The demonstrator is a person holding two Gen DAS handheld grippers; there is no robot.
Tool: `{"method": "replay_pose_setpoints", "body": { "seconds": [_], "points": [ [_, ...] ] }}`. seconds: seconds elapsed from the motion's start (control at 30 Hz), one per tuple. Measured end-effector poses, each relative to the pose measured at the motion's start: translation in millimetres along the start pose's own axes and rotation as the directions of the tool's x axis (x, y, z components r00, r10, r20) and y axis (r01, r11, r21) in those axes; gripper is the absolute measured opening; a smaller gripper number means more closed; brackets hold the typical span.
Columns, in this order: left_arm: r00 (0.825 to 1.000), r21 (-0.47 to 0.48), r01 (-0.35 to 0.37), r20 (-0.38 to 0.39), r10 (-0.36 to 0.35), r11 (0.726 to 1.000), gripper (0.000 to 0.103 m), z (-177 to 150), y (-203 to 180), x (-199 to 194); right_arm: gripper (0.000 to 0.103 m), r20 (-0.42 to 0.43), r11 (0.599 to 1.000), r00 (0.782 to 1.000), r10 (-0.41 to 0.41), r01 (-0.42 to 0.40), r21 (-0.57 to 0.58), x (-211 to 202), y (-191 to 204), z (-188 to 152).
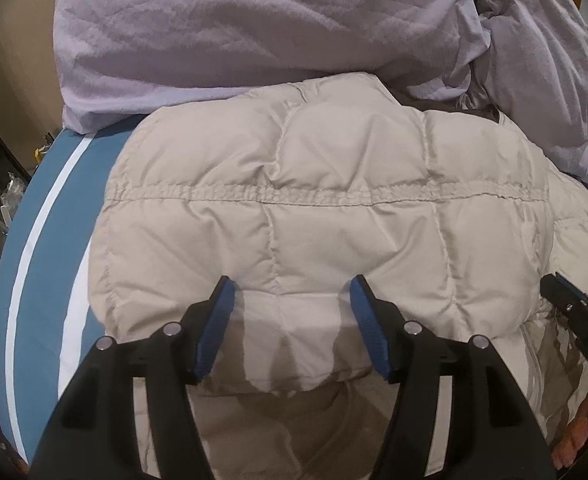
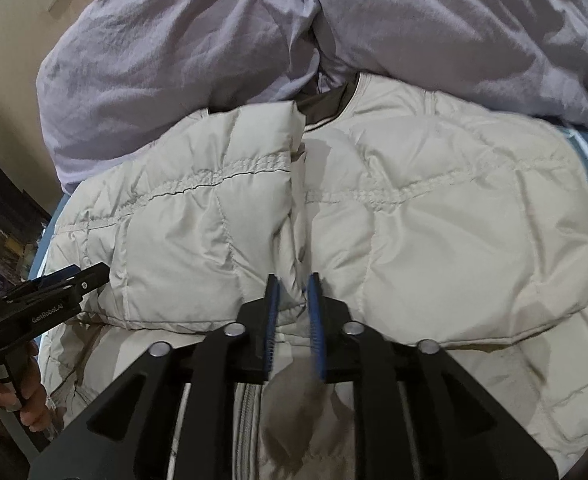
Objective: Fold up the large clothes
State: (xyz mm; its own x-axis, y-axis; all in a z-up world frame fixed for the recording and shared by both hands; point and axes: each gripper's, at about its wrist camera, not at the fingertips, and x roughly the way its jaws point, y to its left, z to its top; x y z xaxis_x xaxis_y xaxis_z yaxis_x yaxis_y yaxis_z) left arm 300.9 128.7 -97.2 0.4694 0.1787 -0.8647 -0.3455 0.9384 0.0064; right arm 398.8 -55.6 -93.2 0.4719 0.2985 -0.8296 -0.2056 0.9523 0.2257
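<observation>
Jacket (image 1: pixel 314 216), a pale quilted one, lies across the bed (image 1: pixel 41 240) in the left wrist view, its far edge against the lilac duvet (image 1: pixel 221 28). The left gripper (image 1: pixel 289 312) hangs over the near folded panel with its jaws spread and nothing between them; the pads touch no cloth that I can see. The tip of the right gripper (image 1: pixel 566 300) shows at the right edge, beside the jacket's side. In the right wrist view the jacket's two front panels are folded inward and meet along a middle seam, with the collar (image 2: pixel 326 100) at the far end near the duvet. The right gripper (image 2: pixel 294 304) sits over that seam, jaws only a little apart; whether they pinch a ridge of fabric there cannot be told, as the pads are blurred. The left gripper (image 2: pixel 57 284) appears at the left, held in a hand (image 2: pixel 9 396). The likely trouble: puffy filling springs back, so the panels may fall open once released, and slick shell may slip from a shallow pinch. No containers are in view.
</observation>
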Motion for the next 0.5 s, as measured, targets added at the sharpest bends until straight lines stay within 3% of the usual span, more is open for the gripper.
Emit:
{"method": "replay_pose_setpoints", "body": {
  "seconds": [0.17,0.23,0.3,0.4,0.5],
  "points": [
    [1.0,-0.005,-0.017,0.022,0.017,1.0,0.065,-6.4,5.6,-15.9,0.049,0.04,1.0,0.999,-0.025,0.025,-0.005,-21.9,-4.0,-1.8],
    [0.999,-0.003,-0.026,0.035,0.026,1.0,0.067,-10.8,8.2,-24.6,0.052,0.051,0.999,0.998,-0.033,0.033,0.002,-31.9,-9.8,-3.7],
    [0.998,0.002,-0.038,0.049,0.038,0.999,0.071,-16.8,12.1,-34.5,0.066,0.053,0.999,0.998,-0.04,0.04,0.01,-40.7,-17.0,-7.0],
    [0.997,-0.008,-0.044,0.068,0.044,0.999,0.079,-31.0,24.6,-52.0,0.078,0.063,0.998,0.996,-0.059,0.058,0.013,-59.4,-31.7,-14.3],
    [0.996,-0.025,-0.034,0.087,0.036,0.999,0.084,-50.1,43.1,-70.0,0.082,0.068,0.997,0.994,-0.08,0.081,-0.002,-81.4,-49.3,-24.0]
  ]
}}
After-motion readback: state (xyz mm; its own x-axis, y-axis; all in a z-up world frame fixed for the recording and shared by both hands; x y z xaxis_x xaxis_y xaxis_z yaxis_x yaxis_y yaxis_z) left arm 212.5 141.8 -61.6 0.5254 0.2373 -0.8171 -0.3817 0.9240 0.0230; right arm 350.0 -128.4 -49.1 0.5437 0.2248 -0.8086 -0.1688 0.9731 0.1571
